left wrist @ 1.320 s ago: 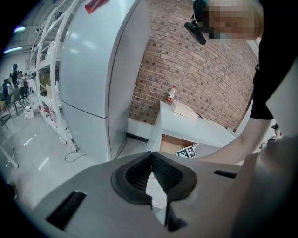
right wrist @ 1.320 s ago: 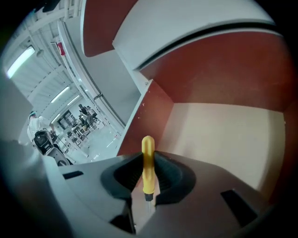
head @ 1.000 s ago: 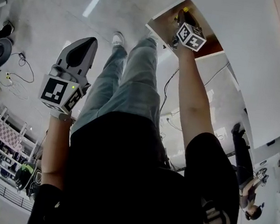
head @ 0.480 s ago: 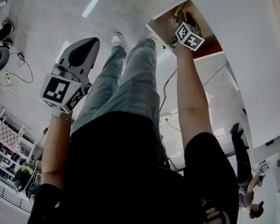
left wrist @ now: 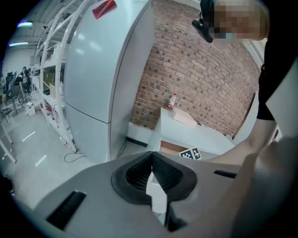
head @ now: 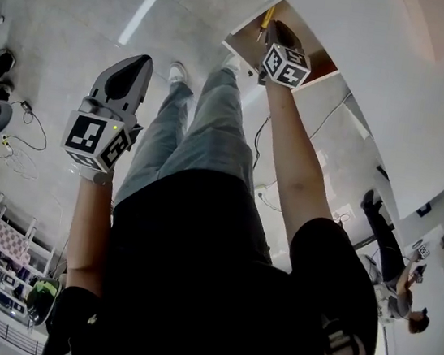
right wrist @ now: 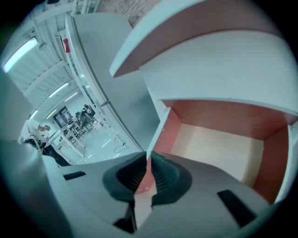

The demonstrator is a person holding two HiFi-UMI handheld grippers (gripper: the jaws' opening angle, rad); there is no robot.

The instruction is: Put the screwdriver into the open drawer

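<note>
The yellow-handled screwdriver (head: 265, 20) lies in the open drawer (head: 242, 43), whose wooden inside shows at the top of the head view. My right gripper (head: 275, 31) hovers over that drawer beside the screwdriver and does not hold it. In the right gripper view the jaws (right wrist: 148, 155) have just been closing to a thin slit with nothing in it, and the drawer's pale floor (right wrist: 223, 144) lies ahead; the screwdriver is out of that view. My left gripper (head: 138, 64) hangs shut and empty over the floor at the left, its pads (left wrist: 152, 155) meeting at the tip.
The person's legs (head: 200, 128) stand between the two grippers. A white cabinet (left wrist: 205, 135) against a brick wall carries a small bottle (left wrist: 172, 101) and a flat box (left wrist: 185, 119). A tall white unit (left wrist: 102, 69) stands left; a cable (head: 34, 117) trails on the floor.
The right gripper let go of the screwdriver, which now lies in the drawer to its left. That gripper has lifted clear of it. The left gripper rose slightly.
</note>
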